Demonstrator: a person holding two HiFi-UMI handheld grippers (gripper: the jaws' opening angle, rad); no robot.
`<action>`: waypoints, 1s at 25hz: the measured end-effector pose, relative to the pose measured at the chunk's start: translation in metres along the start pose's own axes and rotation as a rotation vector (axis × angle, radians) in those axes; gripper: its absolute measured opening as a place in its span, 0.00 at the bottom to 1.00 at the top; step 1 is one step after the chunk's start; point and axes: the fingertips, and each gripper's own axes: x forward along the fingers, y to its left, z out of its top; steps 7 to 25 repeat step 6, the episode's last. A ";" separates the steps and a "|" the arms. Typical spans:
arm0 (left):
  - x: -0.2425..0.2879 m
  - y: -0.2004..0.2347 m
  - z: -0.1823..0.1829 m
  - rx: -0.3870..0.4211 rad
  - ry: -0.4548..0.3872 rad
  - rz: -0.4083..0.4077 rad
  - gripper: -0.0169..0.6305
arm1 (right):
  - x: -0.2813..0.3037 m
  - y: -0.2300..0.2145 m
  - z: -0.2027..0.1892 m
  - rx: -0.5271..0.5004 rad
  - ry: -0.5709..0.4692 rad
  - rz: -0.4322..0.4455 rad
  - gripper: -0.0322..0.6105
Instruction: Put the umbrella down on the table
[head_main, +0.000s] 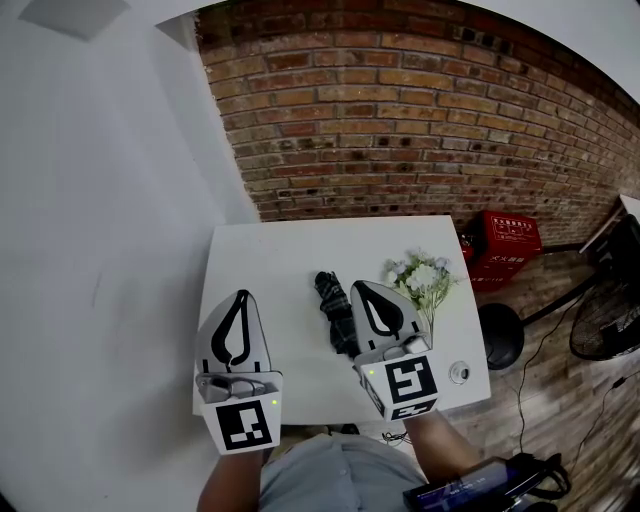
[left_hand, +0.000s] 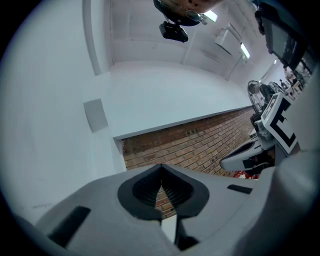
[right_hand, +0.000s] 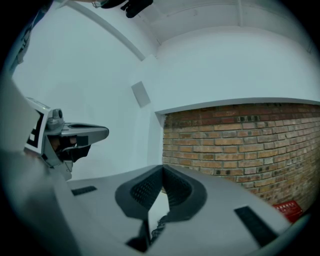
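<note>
A folded dark umbrella (head_main: 335, 312) lies on the white table (head_main: 280, 260), near its middle. My right gripper (head_main: 360, 287) hovers just right of the umbrella, jaws shut with nothing between them. A strip of the umbrella (right_hand: 159, 227) shows through the gap below the shut jaws in the right gripper view. My left gripper (head_main: 240, 296) is over the table's left part, well clear of the umbrella, also shut and holding nothing. Each gripper view looks level at the walls, with the other gripper at its edge.
A bunch of white and pale flowers (head_main: 424, 279) lies on the table right of the right gripper. A small round object (head_main: 460, 372) sits at the near right corner. A red box (head_main: 506, 240), a black round base (head_main: 500, 336) and a fan (head_main: 606, 320) stand on the floor to the right.
</note>
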 end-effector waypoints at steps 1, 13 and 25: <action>0.000 0.000 0.000 0.001 0.000 0.000 0.04 | 0.000 0.000 0.000 0.000 0.000 0.000 0.06; 0.001 0.002 -0.003 0.011 0.001 -0.010 0.04 | 0.002 0.002 -0.002 -0.001 0.006 -0.007 0.06; 0.001 0.002 -0.003 0.011 0.001 -0.010 0.04 | 0.002 0.002 -0.002 -0.001 0.006 -0.007 0.06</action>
